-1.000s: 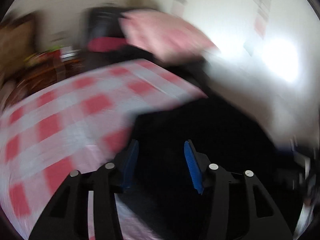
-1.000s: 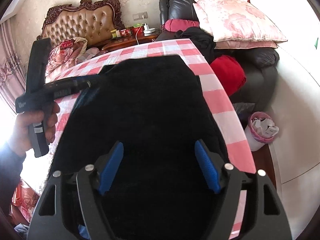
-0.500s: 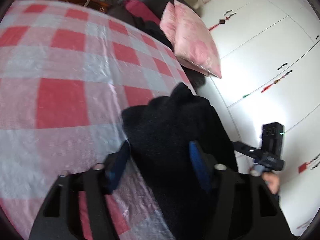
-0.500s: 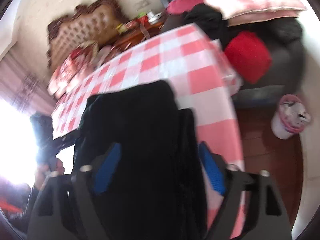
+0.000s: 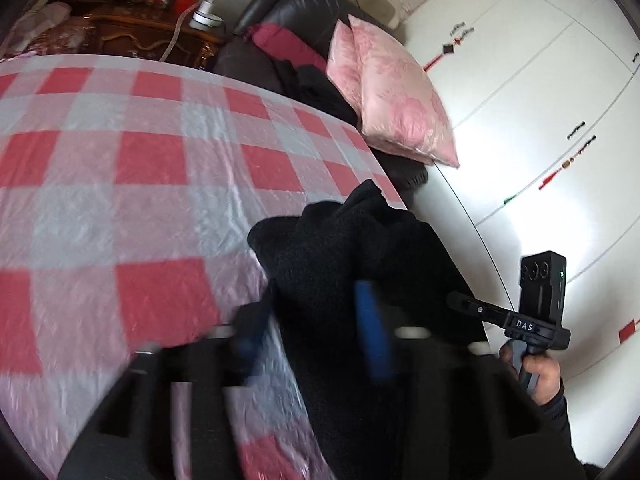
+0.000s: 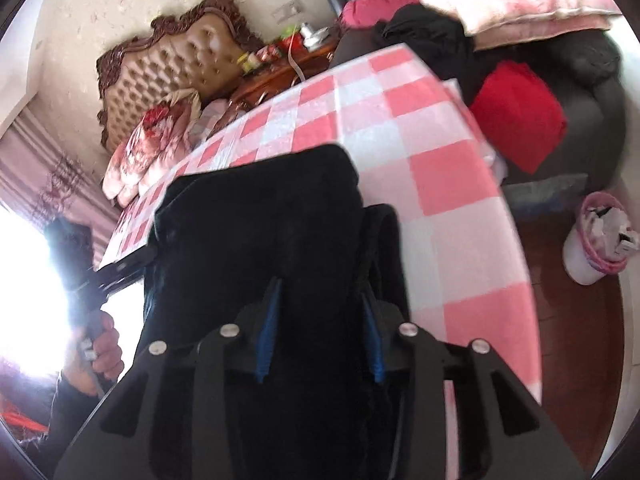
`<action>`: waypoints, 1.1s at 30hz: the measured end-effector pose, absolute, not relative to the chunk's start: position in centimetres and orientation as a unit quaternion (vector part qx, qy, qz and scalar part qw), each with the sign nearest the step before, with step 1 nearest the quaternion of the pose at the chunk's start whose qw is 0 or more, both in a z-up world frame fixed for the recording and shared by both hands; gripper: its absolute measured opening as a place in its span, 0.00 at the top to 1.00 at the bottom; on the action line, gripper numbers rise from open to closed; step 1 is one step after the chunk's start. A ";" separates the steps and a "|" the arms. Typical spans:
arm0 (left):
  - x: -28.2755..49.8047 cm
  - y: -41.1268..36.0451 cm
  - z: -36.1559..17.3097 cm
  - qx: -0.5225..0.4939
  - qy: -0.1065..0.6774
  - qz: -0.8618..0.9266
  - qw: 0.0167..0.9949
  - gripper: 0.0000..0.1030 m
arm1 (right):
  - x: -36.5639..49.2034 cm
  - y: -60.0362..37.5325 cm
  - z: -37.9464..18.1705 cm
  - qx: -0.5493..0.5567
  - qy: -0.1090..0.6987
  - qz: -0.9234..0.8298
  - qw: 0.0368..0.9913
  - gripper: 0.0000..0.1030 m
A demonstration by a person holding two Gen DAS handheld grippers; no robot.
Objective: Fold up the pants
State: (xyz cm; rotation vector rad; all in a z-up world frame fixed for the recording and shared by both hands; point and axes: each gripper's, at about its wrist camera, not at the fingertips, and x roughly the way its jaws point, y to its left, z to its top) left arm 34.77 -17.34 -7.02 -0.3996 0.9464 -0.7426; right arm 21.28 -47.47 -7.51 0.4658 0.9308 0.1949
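The black pants lie bunched at the right edge of the red-and-white checked table. My left gripper has its blue fingers around the near edge of the pants, part-way closed and blurred by motion. In the right wrist view the pants lie folded along the table's near side. My right gripper has its blue fingers narrowed around thick black fabric. The right gripper's handle shows in the left wrist view, the left gripper's handle in the right wrist view.
A black sofa with pink pillows stands behind the table. A wooden side table holds small items. A red cushion lies on the sofa, a pink-lined bin on the floor. White wardrobe doors are at right.
Both grippers' fingers have narrowed around the black fabric. The pants went from spread wide over the table to a bunched, narrower fold at its edge.
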 end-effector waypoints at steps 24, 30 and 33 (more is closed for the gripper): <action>22.5 -22.3 -8.0 -0.174 0.467 -0.314 0.808 0.66 | 11.2 -49.7 -8.4 0.224 0.459 0.072 0.857 0.51; 17.3 -21.5 -2.9 -0.055 0.359 -0.248 0.898 0.41 | 6.3 -45.4 -1.7 0.082 0.353 -0.043 0.931 0.14; 14.6 -24.7 -1.4 0.008 0.323 -0.266 0.908 0.37 | 5.1 -40.3 -0.3 0.003 0.316 -0.074 0.946 0.13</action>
